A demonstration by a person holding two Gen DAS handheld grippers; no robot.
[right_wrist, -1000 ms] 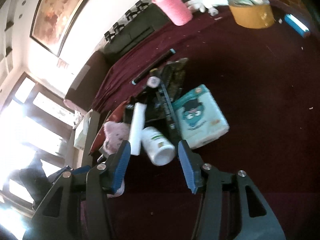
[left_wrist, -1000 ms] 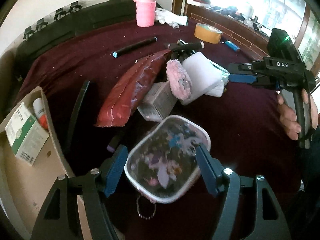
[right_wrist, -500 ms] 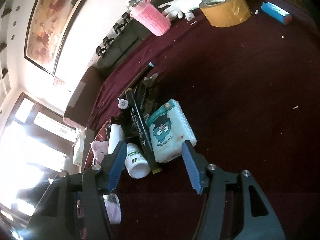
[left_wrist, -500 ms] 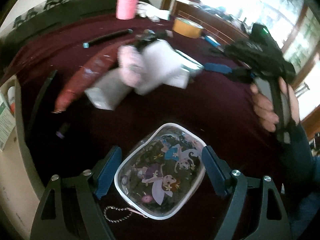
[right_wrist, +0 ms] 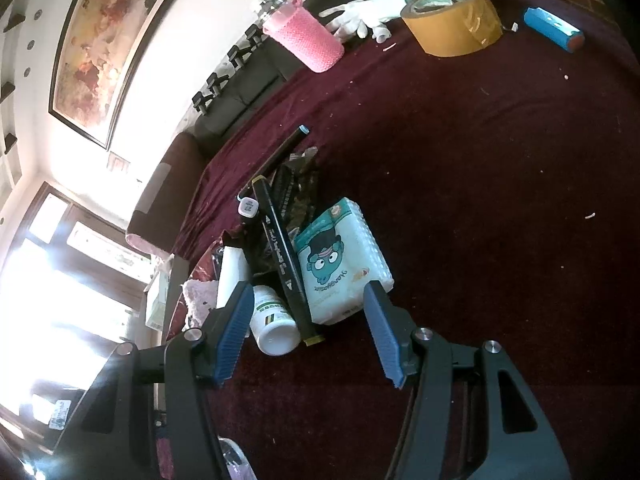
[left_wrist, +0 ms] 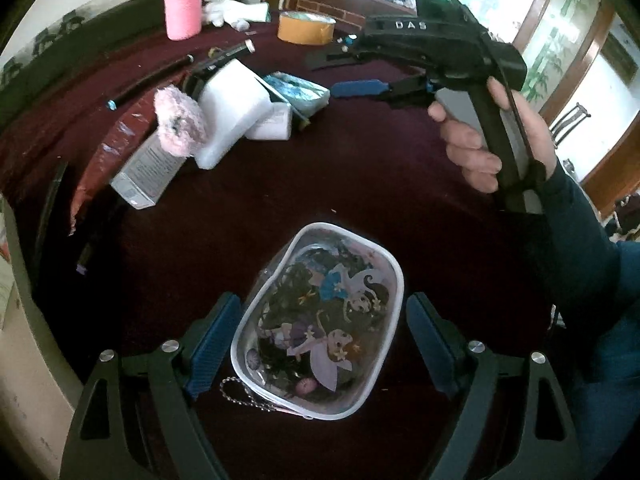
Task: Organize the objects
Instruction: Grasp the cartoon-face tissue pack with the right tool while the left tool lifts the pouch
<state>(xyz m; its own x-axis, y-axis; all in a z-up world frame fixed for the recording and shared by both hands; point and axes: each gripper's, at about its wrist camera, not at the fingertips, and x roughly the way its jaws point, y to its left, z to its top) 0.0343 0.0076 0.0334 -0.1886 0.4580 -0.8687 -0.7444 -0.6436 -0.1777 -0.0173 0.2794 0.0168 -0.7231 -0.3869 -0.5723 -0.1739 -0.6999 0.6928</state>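
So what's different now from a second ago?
The left gripper has just been opening its jaws around the clear cartoon-printed zip pouch, letting it lie free on the dark red tablecloth. The right gripper opened slightly too, near the white pill bottle. The pile, the pink cup and the yellow tape roll stayed put.

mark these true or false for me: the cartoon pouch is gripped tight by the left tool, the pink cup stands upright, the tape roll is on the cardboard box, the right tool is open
1. The left tool grips the cartoon pouch tight: false. Its pads stand clear of the pouch, which lies on the cloth.
2. The pink cup stands upright: true.
3. The tape roll sits on a cardboard box: false. It rests on the maroon cloth.
4. The right tool is open: true, holding nothing.
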